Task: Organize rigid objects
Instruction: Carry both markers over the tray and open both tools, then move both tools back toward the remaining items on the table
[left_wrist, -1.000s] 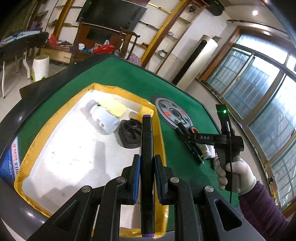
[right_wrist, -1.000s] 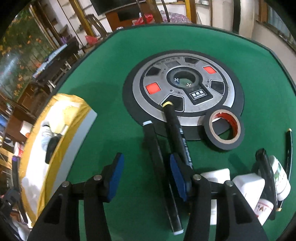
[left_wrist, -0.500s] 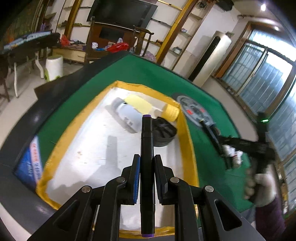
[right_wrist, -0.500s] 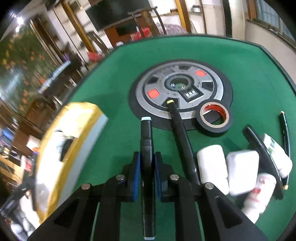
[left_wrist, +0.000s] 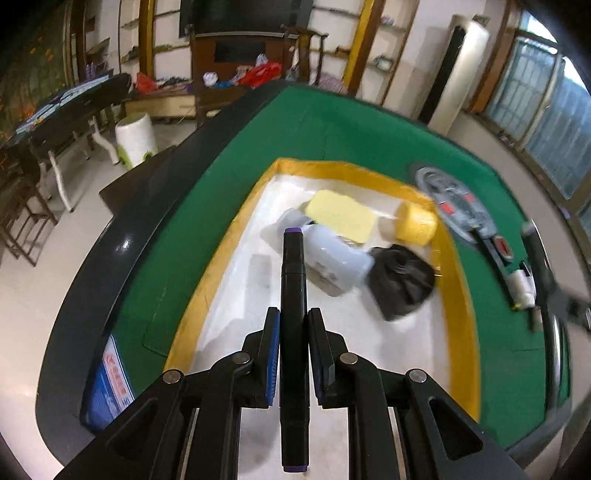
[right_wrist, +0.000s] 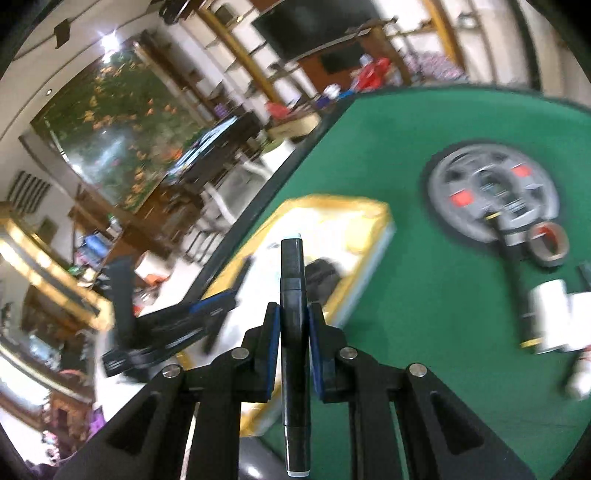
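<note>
The left gripper (left_wrist: 293, 328) clenches a black purple-capped marker (left_wrist: 293, 295) above the yellow-rimmed white tray (left_wrist: 458, 306). At one o'clock inside lie a black ribbed object (left_wrist: 400, 280), white bottle (left_wrist: 332, 258), pale yellow sponge (left_wrist: 341, 216) and yellow cylinder (left_wrist: 417, 223). The right gripper (right_wrist: 293, 325) clenches a black white-capped marker (right_wrist: 293, 295).

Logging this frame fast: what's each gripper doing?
Left gripper: shut on the purple-capped marker.
Right gripper: shut on the white-capped marker.

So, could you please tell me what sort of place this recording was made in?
Probably a home living room or a mahjong parlour. The work surface is a green felt table with a central control dial, which looks like an automatic mahjong table, and a dark television hangs above a wooden cabinet.
</note>
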